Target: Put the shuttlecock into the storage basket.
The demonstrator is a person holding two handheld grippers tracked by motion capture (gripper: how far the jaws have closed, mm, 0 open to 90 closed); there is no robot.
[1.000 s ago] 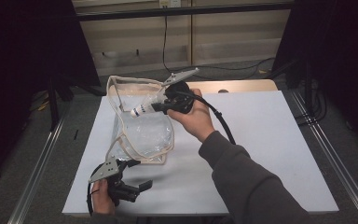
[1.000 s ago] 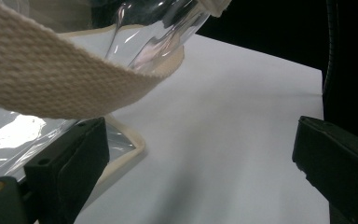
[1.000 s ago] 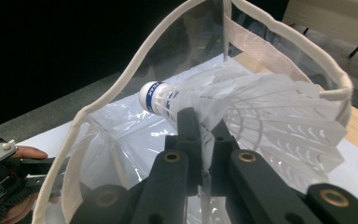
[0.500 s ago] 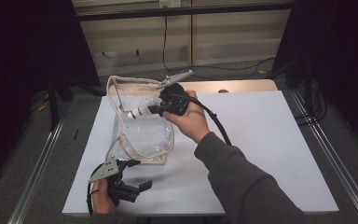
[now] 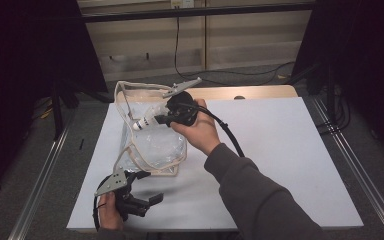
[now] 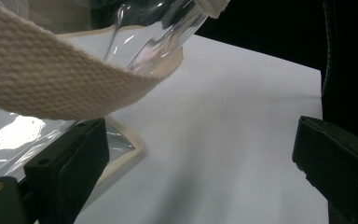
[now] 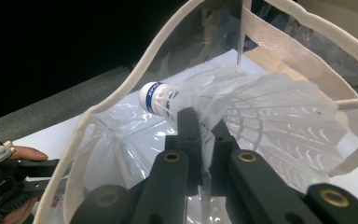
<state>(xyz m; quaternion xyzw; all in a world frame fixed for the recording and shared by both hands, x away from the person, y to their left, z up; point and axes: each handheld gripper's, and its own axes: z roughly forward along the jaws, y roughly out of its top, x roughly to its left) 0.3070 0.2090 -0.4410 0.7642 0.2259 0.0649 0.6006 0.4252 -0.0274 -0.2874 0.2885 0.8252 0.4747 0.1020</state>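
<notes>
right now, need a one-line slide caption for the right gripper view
Right gripper shut on a white shuttlecock, held at the mouth of a clear plastic bag with cream webbing trim.

Right gripper (image 7: 204,140) jaws clamped on a white shuttlecock (image 7: 242,109), its cork tip pointing left into the mouth of a clear bag (image 7: 116,126), with the left gripper (image 7: 4,184) below-left of the bag.

A recording lab is indicated: a white-topped wooden table (image 5: 280,150) is enclosed by black curtains (image 5: 25,75) (metal floor rails (image 5: 45,175) alongside) and trailing black cables (image 5: 177,35).
</notes>
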